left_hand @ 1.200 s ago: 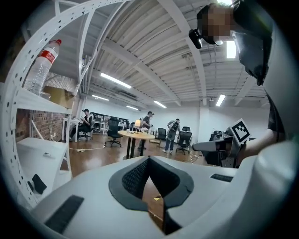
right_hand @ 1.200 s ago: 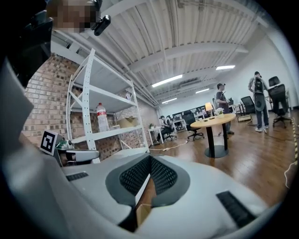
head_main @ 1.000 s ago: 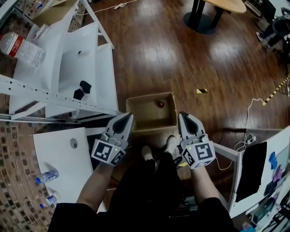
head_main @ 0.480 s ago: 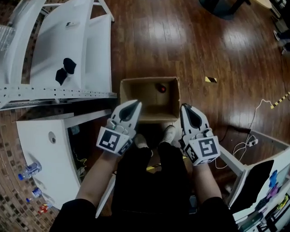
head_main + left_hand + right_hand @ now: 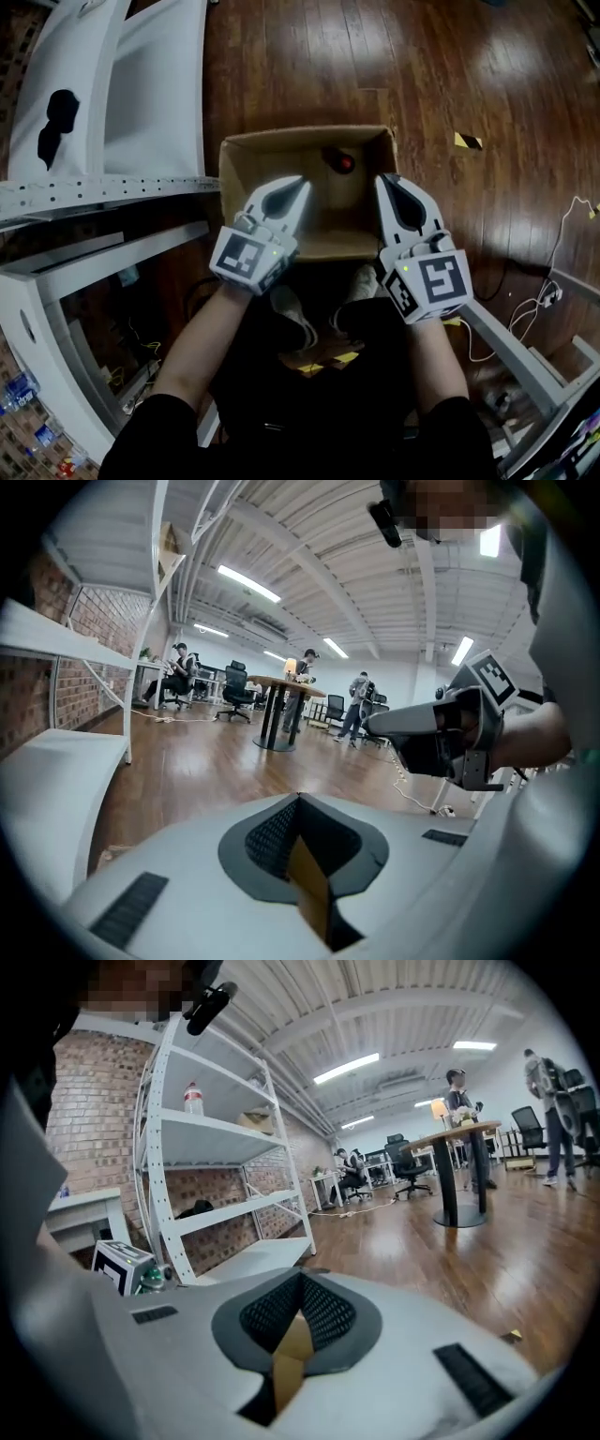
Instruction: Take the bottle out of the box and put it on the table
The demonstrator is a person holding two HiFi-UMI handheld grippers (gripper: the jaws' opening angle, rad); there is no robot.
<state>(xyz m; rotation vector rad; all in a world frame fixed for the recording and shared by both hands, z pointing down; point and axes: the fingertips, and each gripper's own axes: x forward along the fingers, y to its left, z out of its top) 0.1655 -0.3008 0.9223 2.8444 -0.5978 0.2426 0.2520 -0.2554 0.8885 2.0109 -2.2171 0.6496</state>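
Cardboard box [image 5: 305,134] sits open on the wooden floor [image 5: 450,75], the bottle [image 5: 339,162] inside near its far wall, red cap showing. Above its near half, the left hand-held gripper [image 5: 296,183] and right hand-held gripper [image 5: 385,180] hover, both jaw pairs pressed together, empty.

My right tool [image 5: 300,1279] has its jaws together, brown cardboard [image 5: 292,1352] showing in the slit; 1 bottle [image 5: 193,1099] stands on the white shelf rack [image 5: 225,1131].

Tan box [image 5: 281,139], red-capped bottle [image 5: 340,162], brown plank floor [image 5: 309,56]
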